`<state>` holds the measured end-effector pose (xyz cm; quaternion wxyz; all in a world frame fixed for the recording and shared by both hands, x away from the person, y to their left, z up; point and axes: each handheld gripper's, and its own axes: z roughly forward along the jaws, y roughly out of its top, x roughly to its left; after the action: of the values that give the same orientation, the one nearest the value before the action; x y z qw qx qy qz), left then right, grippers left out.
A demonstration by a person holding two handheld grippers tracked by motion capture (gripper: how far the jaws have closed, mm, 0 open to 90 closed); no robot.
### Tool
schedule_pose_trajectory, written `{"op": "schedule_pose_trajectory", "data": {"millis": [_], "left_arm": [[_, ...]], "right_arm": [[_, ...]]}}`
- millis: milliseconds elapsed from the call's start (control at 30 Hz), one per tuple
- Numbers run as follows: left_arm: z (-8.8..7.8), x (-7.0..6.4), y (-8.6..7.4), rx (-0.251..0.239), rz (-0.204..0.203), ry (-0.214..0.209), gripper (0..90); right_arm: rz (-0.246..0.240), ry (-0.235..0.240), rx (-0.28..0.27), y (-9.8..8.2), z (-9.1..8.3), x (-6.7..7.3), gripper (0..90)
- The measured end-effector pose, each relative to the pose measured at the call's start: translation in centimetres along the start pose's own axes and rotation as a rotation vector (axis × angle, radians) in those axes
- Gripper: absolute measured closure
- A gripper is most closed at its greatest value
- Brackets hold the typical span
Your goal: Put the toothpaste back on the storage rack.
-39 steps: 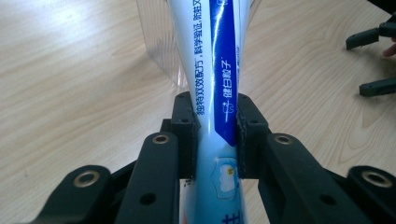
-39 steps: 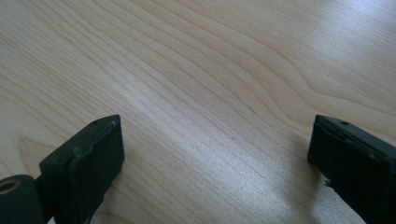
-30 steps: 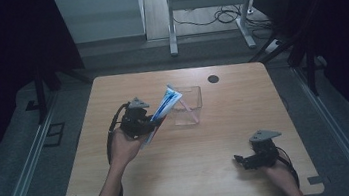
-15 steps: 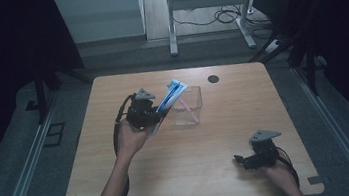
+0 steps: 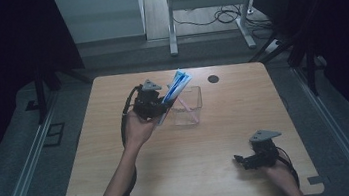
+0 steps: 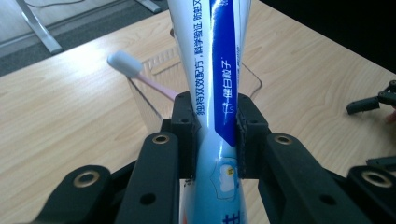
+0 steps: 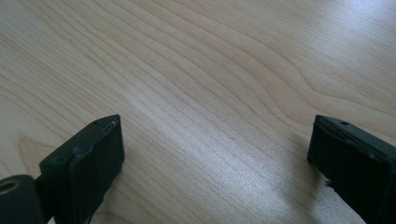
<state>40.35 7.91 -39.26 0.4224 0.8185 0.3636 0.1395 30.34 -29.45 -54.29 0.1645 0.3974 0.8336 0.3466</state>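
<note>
My left gripper (image 5: 158, 109) (image 6: 215, 119) is shut on a blue-and-white toothpaste tube (image 5: 176, 86) (image 6: 217, 70), which tilts up and to the right over a clear plastic container (image 5: 188, 107) (image 6: 163, 70) at the table's middle back. A pink toothbrush (image 5: 187, 110) (image 6: 135, 72) leans inside that container, its white head up. Near the front right edge, my right gripper (image 5: 243, 161) (image 7: 212, 154) rests low over bare wood, its jaws wide apart with nothing between them.
The wooden table (image 5: 119, 155) has a small round black disc (image 5: 213, 78) at its back right. Beyond the far edge stand metal desk legs and cables (image 5: 223, 16) on a grey floor.
My left gripper has carried the tube up and to the right, from beside the container's left wall to above its left rim. The right gripper has stayed put.
</note>
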Motion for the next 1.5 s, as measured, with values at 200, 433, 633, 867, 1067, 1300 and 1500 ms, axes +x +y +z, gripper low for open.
{"op": "schedule_pose_trajectory", "data": {"millis": [200,433,633,867,1067,1300,1500], "left_arm": [[0.7,0.0,0.7,-0.019,0.002,0.003,73.6],[1.6,0.1,1.6,-0.037,-0.004,0.006,73.7],[2.5,0.1,2.3,-0.042,0.001,0.009,73.7],[3.6,0.4,2.9,-0.059,-0.007,0.010,73.7],[4.5,0.6,3.2,-0.071,-0.016,0.014,73.7],[5.9,0.8,3.6,-0.086,-0.021,0.025,73.7],[7.0,0.8,4.1,-0.094,-0.023,0.033,73.7]], "right_arm": [[0.000,0.000,0.000,0.0,0.0,0.0,3.3],[0.001,0.000,0.000,0.0,0.0,0.0,3.3],[-0.001,0.000,-0.001,0.0,0.0,0.0,3.3],[0.001,0.001,0.000,0.0,0.0,0.0,3.3],[0.001,0.001,0.000,0.0,0.0,0.0,3.3],[-0.001,0.000,-0.001,0.0,0.0,0.0,3.3],[0.001,0.001,0.000,0.0,0.0,0.0,3.3]]}}
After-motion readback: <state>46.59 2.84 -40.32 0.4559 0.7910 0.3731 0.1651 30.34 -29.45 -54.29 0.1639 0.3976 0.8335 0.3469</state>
